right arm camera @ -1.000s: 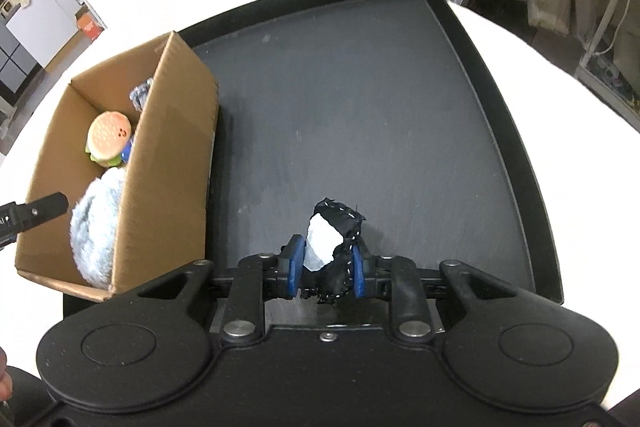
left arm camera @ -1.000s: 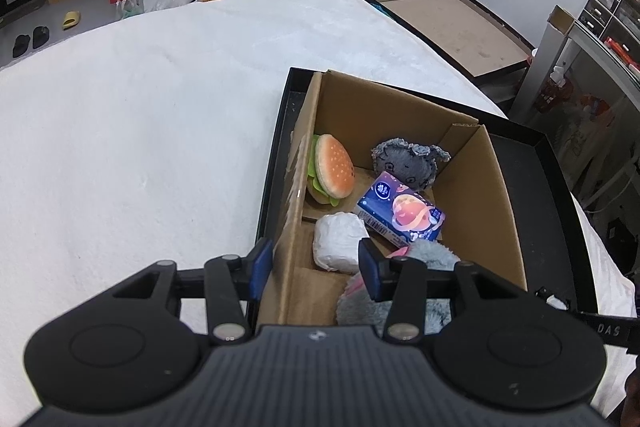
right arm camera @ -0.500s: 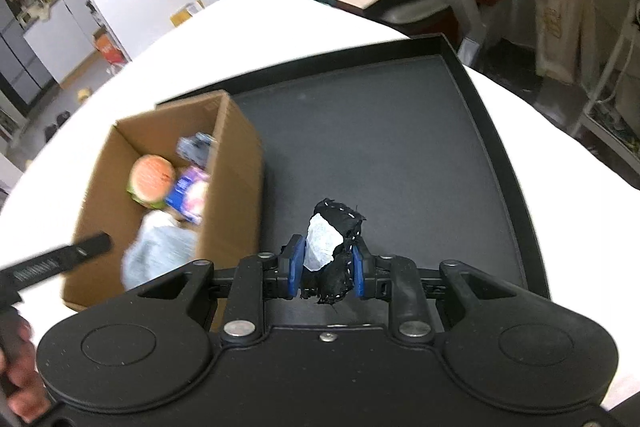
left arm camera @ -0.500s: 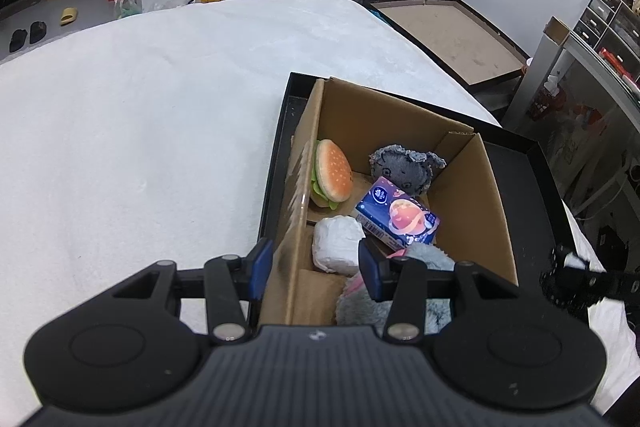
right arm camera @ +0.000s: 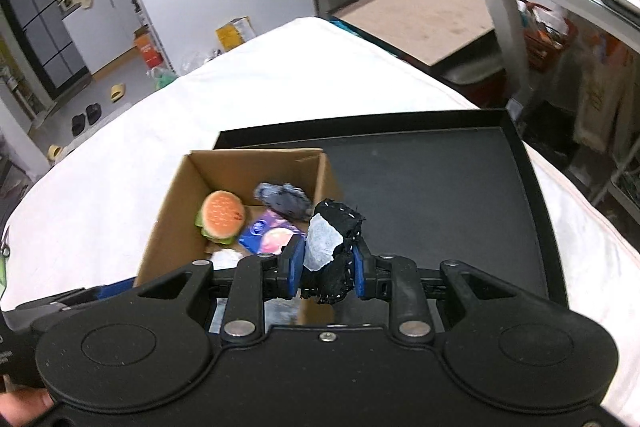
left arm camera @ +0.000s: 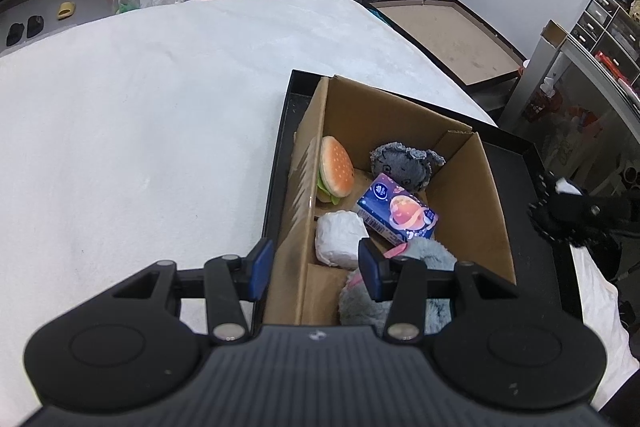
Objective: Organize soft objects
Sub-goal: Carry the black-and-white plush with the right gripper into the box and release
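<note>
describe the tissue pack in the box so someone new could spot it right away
Find the cardboard box standing in the black tray. The tissue pack lies mid-box, between the burger plush and grey plush: the only glossy, blue, printed item.

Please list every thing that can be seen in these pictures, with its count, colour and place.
cardboard box: 1, brown, standing in the left part of the tray
tray: 1, black, on the white cloth
burger plush: 1, orange and green, in the box by its left wall
grey plush: 1, grey, at the far end of the box
tissue pack: 1, blue with pink, middle of the box
white bundle: 1, white, in the box, near side
fluffy toy: 1, grey-blue with pink, nearest in the box
black fabric item: 1, black with white tag, between the right jaws
white cloth: 1, covers the table
left gripper: jaws open around the box's left wall
right gripper: jaws shut on the fabric
</note>
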Tool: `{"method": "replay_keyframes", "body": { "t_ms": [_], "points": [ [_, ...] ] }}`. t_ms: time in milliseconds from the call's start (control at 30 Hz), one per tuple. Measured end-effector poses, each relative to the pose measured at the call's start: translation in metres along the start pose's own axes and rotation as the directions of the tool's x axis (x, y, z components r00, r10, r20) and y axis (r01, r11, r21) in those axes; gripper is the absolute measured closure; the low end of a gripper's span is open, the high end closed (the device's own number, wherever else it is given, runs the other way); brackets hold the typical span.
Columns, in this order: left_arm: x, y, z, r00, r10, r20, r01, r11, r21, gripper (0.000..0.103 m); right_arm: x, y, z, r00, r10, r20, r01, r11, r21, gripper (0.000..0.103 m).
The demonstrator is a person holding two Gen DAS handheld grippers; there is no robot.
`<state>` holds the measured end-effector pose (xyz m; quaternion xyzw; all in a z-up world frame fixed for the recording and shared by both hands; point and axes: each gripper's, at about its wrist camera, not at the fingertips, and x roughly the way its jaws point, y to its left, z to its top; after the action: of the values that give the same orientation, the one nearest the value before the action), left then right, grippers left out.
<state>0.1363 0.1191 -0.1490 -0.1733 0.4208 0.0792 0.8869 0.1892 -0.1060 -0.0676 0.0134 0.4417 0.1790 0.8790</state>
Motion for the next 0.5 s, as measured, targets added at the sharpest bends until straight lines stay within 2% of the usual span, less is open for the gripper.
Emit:
{"method": "replay_keyframes", "body": {
  "t_ms": [233, 433, 500],
  "points": [
    [-0.003, 0.009, -0.007, 1.0, -0.002, -0.01, 0.002, 1.0, -0.009, 0.059, 0.01, 0.027, 0.004, 0.999, 0.037, -0.015, -0.038, 0.999, -0.026, 0.078],
    [-0.001, 0.014, -0.01, 1.0, -0.017, -0.021, 0.017, 1.0, -0.012, 0.066, 0.018, 0.051, 0.005, 0.998, 0.06, -0.031, -0.062, 0.997, -0.056, 0.077],
    [0.0, 0.016, -0.01, 0.999, -0.03, -0.031, 0.029, 0.999, -0.021, 0.072, 0.021, 0.057, 0.005, 0.997, 0.065, -0.035, -0.068, 0.996, -0.065, 0.077]
  ]
}}
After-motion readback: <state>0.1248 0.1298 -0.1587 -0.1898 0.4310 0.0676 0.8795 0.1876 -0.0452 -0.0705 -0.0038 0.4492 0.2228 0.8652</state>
